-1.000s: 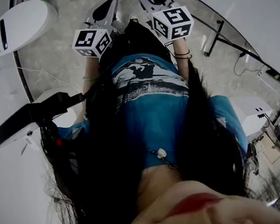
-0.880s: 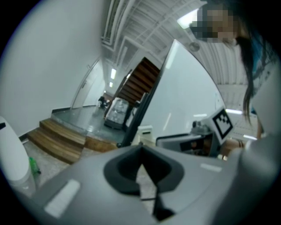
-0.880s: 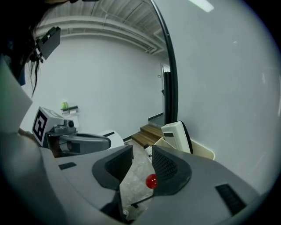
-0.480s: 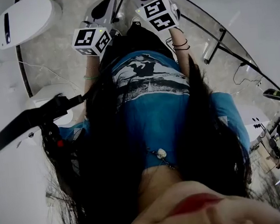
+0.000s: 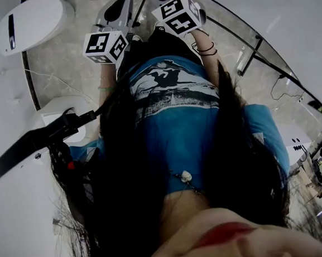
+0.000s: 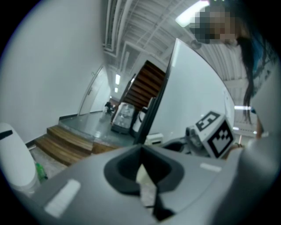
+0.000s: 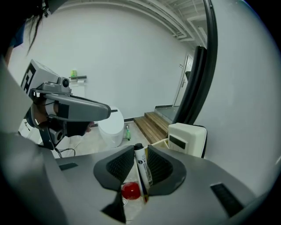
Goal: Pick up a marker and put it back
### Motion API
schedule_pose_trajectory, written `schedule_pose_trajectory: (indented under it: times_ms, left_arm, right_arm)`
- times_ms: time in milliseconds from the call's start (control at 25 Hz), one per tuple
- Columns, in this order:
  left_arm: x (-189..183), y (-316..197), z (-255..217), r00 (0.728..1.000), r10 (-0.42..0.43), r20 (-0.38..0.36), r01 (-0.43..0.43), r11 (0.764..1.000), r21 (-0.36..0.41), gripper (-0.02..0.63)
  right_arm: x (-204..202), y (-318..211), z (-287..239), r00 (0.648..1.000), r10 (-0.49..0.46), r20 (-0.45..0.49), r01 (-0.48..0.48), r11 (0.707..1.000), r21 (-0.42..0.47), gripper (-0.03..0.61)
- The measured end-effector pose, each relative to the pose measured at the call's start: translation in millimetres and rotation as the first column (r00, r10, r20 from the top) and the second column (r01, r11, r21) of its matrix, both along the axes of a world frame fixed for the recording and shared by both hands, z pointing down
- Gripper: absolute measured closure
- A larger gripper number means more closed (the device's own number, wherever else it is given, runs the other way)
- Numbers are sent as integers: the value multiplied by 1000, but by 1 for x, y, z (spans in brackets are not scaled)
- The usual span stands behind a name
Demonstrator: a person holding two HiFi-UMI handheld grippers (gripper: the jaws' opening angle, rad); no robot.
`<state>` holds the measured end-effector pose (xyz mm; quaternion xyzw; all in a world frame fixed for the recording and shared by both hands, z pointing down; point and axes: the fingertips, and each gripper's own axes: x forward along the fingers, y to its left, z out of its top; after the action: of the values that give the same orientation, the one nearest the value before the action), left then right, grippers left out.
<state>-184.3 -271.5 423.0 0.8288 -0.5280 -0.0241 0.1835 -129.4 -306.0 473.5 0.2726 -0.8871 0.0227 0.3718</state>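
right hand-held gripper clamped mid-barrel on slim white plastic marker with black cap, off the counter | left hand-held gripper closed, empty | marker likely light, stiff, slick: grip barrel squarely

Wooden steps; white box

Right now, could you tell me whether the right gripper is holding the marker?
Yes, shut on it: the right gripper has the marker pinched between its two pads.
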Motion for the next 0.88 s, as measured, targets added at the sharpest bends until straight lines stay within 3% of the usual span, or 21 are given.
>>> schedule_pose_trajectory:
  times_ms: [240,440,880]
  left_arm:
    - [7,0,-2,1000,20,-4,-20,1000,5,614]
    - [9,1,-1,1000,28,-2,-28,1000,4,614]
    - [17,3,0,998,60,4,-60,998,8,614]
  right_arm:
    - [1,5,-5,1000,3,23,-3,1000,2,493]
    - [11,-2,-28,990,69,122,-73,997,30,503]
    - [44,-4,-91,911,173,375,-203,978,41,508]
